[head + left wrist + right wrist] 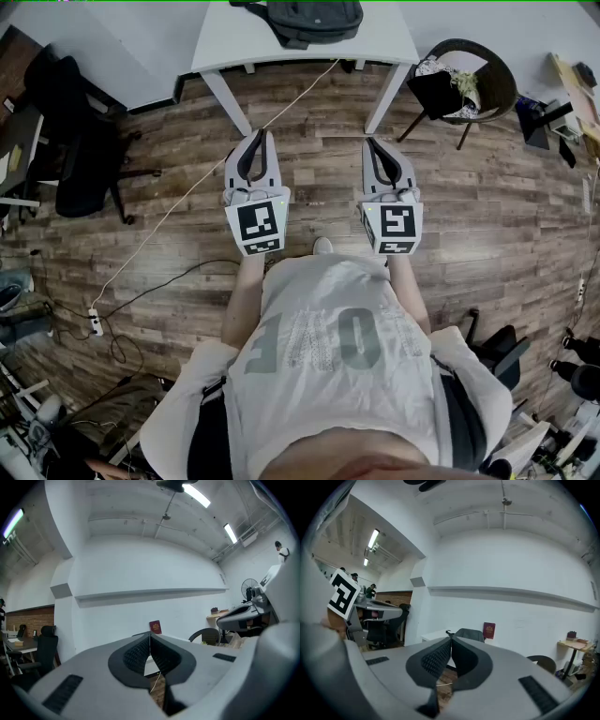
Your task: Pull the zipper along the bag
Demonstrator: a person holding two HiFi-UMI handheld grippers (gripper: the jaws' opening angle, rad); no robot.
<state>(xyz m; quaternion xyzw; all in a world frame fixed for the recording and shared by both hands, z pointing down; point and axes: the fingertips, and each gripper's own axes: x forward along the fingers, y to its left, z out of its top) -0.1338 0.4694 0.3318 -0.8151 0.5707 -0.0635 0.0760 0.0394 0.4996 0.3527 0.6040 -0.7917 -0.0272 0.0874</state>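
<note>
Wood-plank floor all over, white walls, tube lights up on the ceiling. White surface at the far end, round dark chair just right of it, black office chair off left. White cable runs across the floor toward a power strip.

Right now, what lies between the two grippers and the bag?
Head view: wood floor, a white cable, then the table's edge before the bag.

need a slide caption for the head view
Left gripper and right gripper, both shut, face the bag on the table.
</note>
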